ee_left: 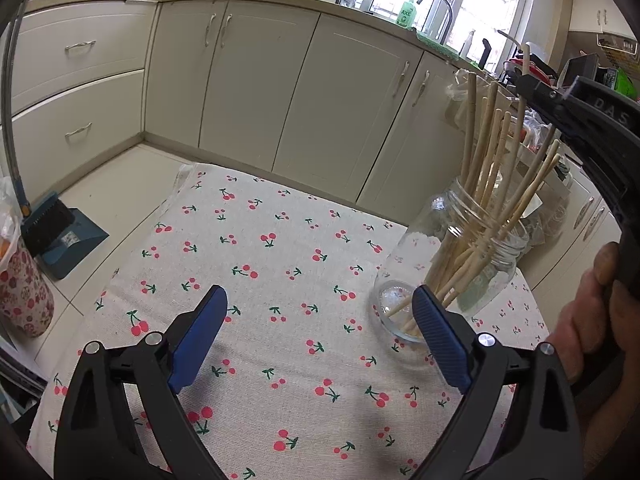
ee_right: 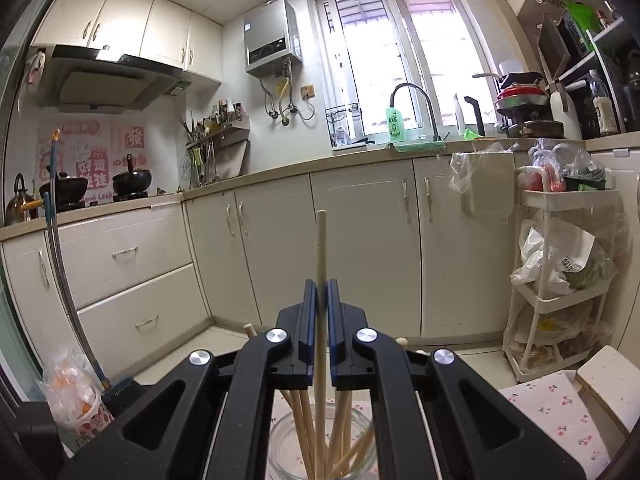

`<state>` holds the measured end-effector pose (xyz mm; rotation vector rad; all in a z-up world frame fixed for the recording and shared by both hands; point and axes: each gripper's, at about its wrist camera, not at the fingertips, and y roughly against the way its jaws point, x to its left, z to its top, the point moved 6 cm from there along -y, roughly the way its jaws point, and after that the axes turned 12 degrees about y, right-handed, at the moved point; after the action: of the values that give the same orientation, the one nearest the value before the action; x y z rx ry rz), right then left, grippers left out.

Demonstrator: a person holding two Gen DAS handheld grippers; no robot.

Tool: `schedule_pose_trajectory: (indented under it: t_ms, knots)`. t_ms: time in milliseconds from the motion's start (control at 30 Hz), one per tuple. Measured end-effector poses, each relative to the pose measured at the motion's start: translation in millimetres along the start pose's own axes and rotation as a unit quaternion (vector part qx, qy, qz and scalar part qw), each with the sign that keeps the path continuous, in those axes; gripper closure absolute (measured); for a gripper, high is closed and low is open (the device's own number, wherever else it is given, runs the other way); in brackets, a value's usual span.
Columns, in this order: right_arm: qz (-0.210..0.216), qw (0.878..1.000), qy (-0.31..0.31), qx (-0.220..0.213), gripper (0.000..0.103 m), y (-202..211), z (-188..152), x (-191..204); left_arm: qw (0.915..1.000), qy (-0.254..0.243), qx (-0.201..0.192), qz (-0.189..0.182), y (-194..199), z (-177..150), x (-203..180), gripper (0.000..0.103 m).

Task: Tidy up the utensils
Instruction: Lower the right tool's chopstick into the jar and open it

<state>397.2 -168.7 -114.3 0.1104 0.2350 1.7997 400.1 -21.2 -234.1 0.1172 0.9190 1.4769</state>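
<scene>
The left gripper point(ee_left: 320, 328) hovers low over the cherry-print cloth point(ee_left: 280, 240), angled down, its jaws spread wide and holding nothing, with the jar point(ee_left: 452, 264) just behind the right-hand pad. The right gripper point(ee_right: 321, 304) is held level above the jar point(ee_right: 288, 440), the person's hand point(ee_left: 588, 320) on its handle. Its jaws are pinched on one upright chopstick point(ee_right: 321, 248), which rises past the fingertips and runs down between them into the jar among the other chopsticks point(ee_right: 304, 428).

Cream kitchen cabinets point(ee_right: 360, 248) under a bright window point(ee_right: 404, 60), pale tiled floor point(ee_left: 112, 184), white walls.
</scene>
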Motion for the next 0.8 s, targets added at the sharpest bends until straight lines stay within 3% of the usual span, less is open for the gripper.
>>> schedule_pose_trajectory:
  t_ms: [567,733,800]
  knots:
    - [0.004,1.000,-0.022,0.013,0.096,-5,3,-10,1.0000,0.004,0.005,-0.001,-4,-1,-1,0.013]
    - [0.006,1.000,-0.010,0.018,0.078,5,1,-6,1.0000,0.005,0.009,-0.001,-6,-1,-1,0.013]
    - [0.005,1.000,-0.008,0.020,0.075,11,0,-7,0.9999,0.006,0.010,-0.001,-7,-2,-1,0.013]
